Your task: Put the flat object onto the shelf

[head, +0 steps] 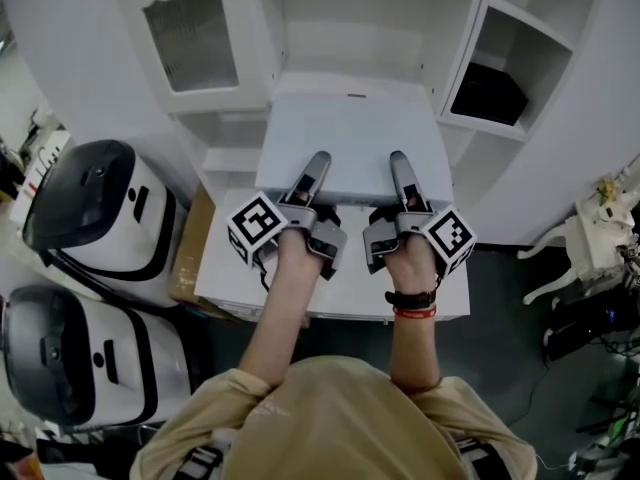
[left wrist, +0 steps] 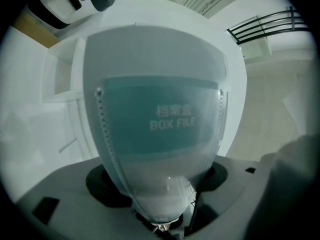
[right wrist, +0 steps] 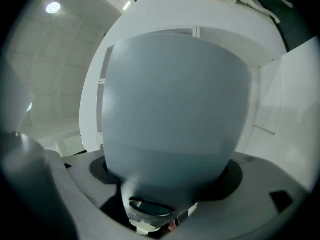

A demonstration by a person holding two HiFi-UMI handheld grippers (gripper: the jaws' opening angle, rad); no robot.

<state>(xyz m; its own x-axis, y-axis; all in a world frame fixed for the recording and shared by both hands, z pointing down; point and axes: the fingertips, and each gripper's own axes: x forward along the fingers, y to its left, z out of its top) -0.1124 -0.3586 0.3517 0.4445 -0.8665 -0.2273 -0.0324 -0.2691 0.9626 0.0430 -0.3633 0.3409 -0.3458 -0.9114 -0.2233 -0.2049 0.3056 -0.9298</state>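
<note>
A flat, pale grey, translucent plastic box file [head: 350, 138], lettered "BOX FILE" on a teal panel, was held roughly level in front of the white open-fronted shelf unit [head: 468, 38]. Its far edge lay at the unit's central opening. The left gripper [head: 318, 160] and right gripper [head: 397, 160] clamped its near edge, side by side.

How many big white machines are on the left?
2. One white machine stands left of the white table; the second is just below it in view. More may be hidden.
</note>
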